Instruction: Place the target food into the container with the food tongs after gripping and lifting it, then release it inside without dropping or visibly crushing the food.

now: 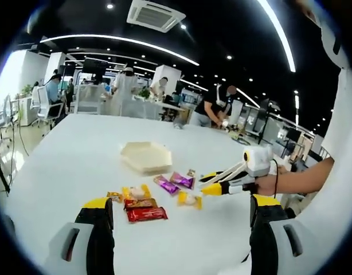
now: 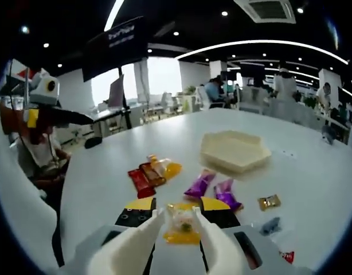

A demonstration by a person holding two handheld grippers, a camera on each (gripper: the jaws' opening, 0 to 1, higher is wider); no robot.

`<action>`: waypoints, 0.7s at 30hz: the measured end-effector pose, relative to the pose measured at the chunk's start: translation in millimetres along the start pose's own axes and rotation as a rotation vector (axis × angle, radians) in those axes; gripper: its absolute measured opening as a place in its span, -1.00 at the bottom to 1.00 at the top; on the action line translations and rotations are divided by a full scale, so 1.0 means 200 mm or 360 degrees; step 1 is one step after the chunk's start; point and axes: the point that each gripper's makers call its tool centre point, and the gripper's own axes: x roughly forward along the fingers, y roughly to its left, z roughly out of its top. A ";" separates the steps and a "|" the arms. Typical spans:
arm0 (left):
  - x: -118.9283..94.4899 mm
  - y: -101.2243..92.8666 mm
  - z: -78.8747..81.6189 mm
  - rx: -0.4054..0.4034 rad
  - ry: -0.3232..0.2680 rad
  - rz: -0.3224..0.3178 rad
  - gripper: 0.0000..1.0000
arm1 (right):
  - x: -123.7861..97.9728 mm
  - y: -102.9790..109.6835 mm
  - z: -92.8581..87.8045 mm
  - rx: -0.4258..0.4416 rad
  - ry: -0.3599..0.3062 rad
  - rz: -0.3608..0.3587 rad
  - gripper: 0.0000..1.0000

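- Left gripper view: white table (image 1: 67, 166) with a pale hexagonal container (image 1: 146, 157) lying open near the middle. Nearer the camera, a scatter of wrapped snacks: red bar (image 1: 146, 214), two purple packets (image 1: 175, 182), and a yellow-wrapped snack (image 1: 189, 199), judged the target. Own left gripper (image 1: 179, 229) spread wide, jaws holding nothing. From the right, the right gripper (image 1: 207, 183) carrying white food tongs (image 1: 225, 172), tips reaching down to the yellow-wrapped snack.
- Right gripper view: tongs rising from the bottom, their two arms either side of the yellow-wrapped snack (image 2: 182, 224), apparently touching it; whether pinched firmly, cannot tell. Snack on the table, well apart from the container (image 2: 234, 150) beyond the purple packets (image 2: 213, 189).
- Handling, as a judgement: light, crinkly, slippery wrapper around something probably soft; best taken across the middle of the body, not by the flared ends, with gentle pressure to avoid crushing.
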 end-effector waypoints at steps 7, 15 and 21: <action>-0.02 0.01 0.02 0.0042 -0.0002 0.0045 0.99 | 0.08 -0.02 -0.05 -0.0022 0.0083 -0.0054 -0.42; -0.01 -0.02 -0.05 0.0006 0.0074 0.0017 0.99 | 0.12 -0.03 -0.11 -0.0015 0.0152 -0.0067 -0.42; -0.02 -0.03 -0.02 0.0028 0.0061 0.0027 0.99 | 0.15 -0.04 -0.12 -0.0069 0.0165 -0.0078 -0.42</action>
